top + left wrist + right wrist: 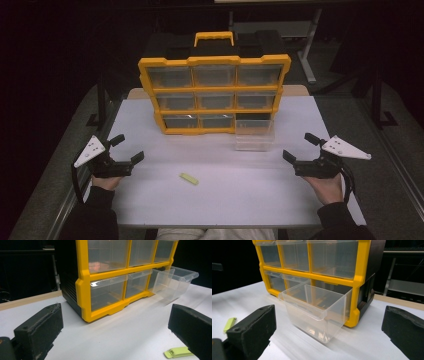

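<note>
Here, the left gripper [127,148] and right gripper [298,148] rest low on the tabletop [250,195], jaws spread and empty. Between them lies a green clip [189,178]; beyond, a clear drawer [254,134] stands pulled from the organizer [214,95], likely awaiting it.

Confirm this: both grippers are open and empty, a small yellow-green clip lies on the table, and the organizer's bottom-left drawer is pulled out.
One detail is wrong. The pulled-out clear drawer is the bottom-right one of the organizer, as the high view shows. The rest holds: the left gripper and right gripper are open and empty, and the yellow-green clip lies on the table.
</note>
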Tool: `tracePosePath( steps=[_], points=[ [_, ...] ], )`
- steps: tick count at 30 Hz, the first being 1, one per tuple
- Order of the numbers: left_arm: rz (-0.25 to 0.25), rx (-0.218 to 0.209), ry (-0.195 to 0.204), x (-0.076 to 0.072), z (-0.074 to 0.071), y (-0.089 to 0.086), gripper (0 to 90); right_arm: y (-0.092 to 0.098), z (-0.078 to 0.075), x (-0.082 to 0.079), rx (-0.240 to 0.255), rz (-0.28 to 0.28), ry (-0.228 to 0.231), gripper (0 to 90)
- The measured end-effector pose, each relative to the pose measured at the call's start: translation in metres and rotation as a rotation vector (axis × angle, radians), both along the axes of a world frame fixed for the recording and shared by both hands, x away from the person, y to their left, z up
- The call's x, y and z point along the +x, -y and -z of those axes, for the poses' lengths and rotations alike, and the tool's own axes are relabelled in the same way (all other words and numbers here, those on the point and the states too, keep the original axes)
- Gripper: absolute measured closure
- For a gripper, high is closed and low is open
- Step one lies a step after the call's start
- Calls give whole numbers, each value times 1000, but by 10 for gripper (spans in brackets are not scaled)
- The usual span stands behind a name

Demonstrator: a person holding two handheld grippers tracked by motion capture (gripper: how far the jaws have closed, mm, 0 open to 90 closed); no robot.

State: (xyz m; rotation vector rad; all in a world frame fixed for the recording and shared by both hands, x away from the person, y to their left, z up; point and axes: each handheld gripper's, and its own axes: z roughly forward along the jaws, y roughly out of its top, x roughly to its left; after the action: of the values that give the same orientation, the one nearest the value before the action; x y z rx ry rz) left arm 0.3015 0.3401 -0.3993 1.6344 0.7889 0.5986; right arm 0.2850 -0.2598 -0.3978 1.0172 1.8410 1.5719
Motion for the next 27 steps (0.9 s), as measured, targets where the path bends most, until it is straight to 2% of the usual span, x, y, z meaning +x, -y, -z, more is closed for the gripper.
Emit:
tracePosePath(
  steps=[4, 10, 27],
  points=[
    [-11, 3, 2, 0, 0, 0, 0, -2, -1, 0, 5, -12, -15, 0],
    [-13, 11, 0, 0, 1, 0, 0, -10, -4, 1, -18, -39, -32, 0],
    [-15, 12, -2, 0, 2, 1, 0, -32, -15, 6, -60, -117, -48, 0]
  ],
)
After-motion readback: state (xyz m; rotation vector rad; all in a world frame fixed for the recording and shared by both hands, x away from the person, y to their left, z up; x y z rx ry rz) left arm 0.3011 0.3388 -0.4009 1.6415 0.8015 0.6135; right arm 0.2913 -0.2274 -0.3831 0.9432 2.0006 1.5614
